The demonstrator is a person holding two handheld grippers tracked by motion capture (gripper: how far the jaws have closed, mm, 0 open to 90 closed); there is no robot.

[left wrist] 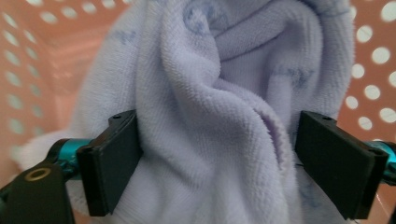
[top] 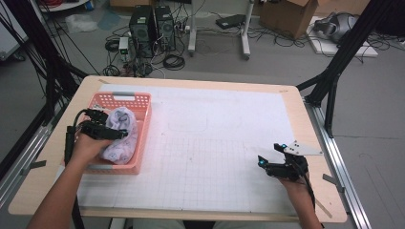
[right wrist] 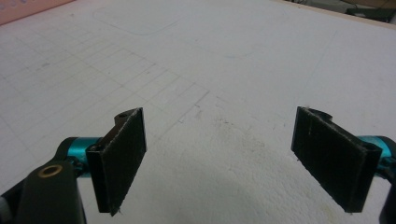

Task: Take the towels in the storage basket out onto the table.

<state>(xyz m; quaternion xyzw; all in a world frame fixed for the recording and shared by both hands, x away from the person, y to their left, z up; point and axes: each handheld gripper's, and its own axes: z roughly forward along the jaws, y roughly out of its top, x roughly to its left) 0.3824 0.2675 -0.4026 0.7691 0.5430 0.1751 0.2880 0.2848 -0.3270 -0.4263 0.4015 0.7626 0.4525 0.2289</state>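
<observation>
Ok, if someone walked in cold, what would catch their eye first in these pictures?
Probably the pink basket at the table's left side, with a crumpled pale lilac towel bunched inside it. The left gripper reaches into it, jaws open on either side of a fold of the towel. Over on the right, the right gripper hangs open above the white gridded mat.

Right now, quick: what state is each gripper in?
Left gripper: open, fingers on either side of the lilac towel in the pink basket.
Right gripper: open, empty, above the white mat.
</observation>
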